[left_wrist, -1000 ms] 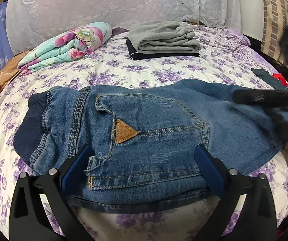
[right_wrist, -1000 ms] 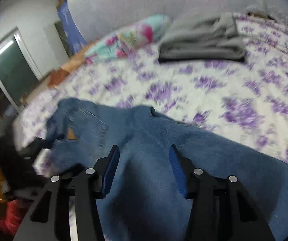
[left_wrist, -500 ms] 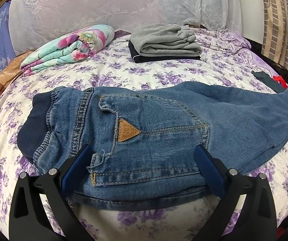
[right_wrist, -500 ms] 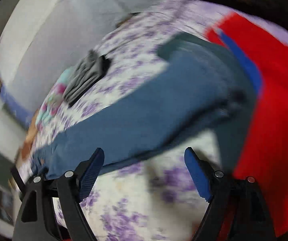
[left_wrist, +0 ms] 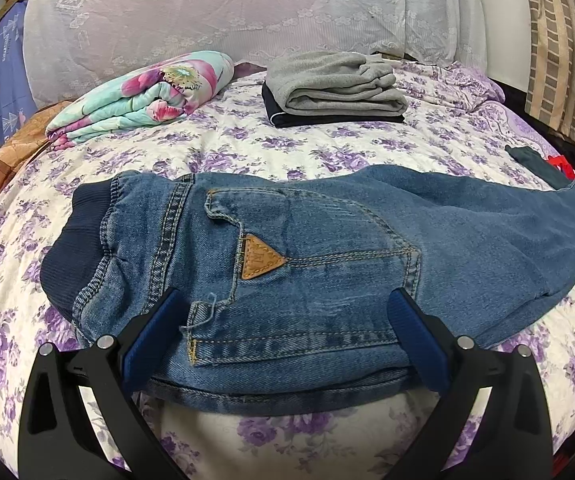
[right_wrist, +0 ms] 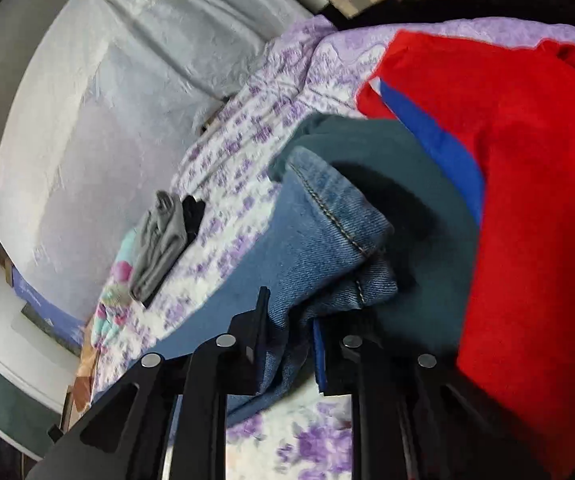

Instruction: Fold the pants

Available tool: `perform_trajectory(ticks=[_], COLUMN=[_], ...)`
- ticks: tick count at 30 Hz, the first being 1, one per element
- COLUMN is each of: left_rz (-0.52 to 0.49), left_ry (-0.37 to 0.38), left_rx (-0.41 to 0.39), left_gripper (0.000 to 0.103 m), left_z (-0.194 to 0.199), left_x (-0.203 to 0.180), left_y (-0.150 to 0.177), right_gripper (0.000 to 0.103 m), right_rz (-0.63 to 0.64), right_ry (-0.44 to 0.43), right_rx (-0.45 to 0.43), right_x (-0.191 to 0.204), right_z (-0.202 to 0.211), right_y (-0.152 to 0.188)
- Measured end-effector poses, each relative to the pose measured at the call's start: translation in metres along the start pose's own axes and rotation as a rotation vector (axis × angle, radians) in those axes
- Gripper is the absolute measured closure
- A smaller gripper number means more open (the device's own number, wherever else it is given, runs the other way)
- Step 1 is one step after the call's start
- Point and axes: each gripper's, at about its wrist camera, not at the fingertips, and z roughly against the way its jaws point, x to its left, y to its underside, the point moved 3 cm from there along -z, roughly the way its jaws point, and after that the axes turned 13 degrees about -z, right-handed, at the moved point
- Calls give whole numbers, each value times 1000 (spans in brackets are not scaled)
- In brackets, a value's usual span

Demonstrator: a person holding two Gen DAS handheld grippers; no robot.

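Right gripper (right_wrist: 287, 336) now pinching jeans (left_wrist: 307, 264) hem; left gripper (left_wrist: 283, 332) spread; 1 pair.

A bed (left_wrist: 247, 148) in purple-flowered sheet carries jeans (left_wrist: 327, 248) spread across the near side, a floral quilt (left_wrist: 143, 96) rolled at the far left, and grey pants (left_wrist: 335, 84) stacked on dark ones.

- Blue denim pants (left_wrist: 327, 264), with a ribbed navy waistband and a tan triangular patch by the pocket, are lying flat sideways, waistband pointing left.
- Their hemmed leg end (right_wrist: 327, 224) is bunching up, wrinkling.
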Motion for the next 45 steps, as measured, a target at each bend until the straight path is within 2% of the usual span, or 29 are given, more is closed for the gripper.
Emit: perform_trajectory(ticks=[3,6,9,10,14,15,16,17,19,20,22,24,26,28,30,31,33,35,37,39,41,42,44,45], left_rz=[0,1,4,6,19,21,24,26,28,28,32,36,34,38,57,65,59,41,23,23,51,74,179,235], left_ry=[0,1,3,5,12,11,13,15,19,20,23,27,25,27,30,30,26,41,53,24,-77,-98,-97,-76], left_rx=[0,0,-3,-4,-13,-15,-18,-20,-21,-23,-26,-27,-26,-27,-25,-23,-19,-6,10,24,21,18,20,36], left_gripper=[4,4,4,4,4,4,4,4,4,4,4,4,4,4,4,4,4,4,4,4,4,4,4,4], left_z=[0,0,0,1,2,3,3,4,4,4,4,5,5,5,7,9,17,26,34,45,56,58,59,55], left_x=[0,0,0,1,2,2,2,2,2,2,2,2,3,3,4,5,4,3,4,11,29,37,64,75], left_y=[0,0,0,1,2,2,2,2,2,2,2,2,2,2,4,6,11,16,19,19,19,19,21,23], right_gripper=[86,86,86,86,85,78,78,74,50,43,43,42,35,33,22,17,15,15,14,6,3,3,3,3], right_rz=[234,483,748,842,1058,1111,1180,1224,1223,1191,1120,1048,962,940,968,1009,1018,982,955,942,963,985,1014,999], right_ry=[-16,-55,-86,-90,-36,5,48,45,-9,-79,-175,-193,-154,-61,64,124,99,69,20,-29,-37,-15,66,56], right_rx=[-66,-86,-43,10,251,269,268,241,275,300,280,208,126,112,228,306,285,307,226,178,194,222,304,306], right_x=[60,127,181,194,191,186,184,190,194,198,209,220,226,224,209,194,190,194,199,201,197,192,176,177], right_z=[6,3,-14,-27,-77,-84,-88,-82,-72,-60,-39,-31,-39,-65,-112,-136,-136,-127,-109,-87,-86,-95,-117,-115], right_y=[15,52,113,142,229,242,252,253,250,242,224,204,179,170,181,196,199,188,176,173,176,182,195,192])
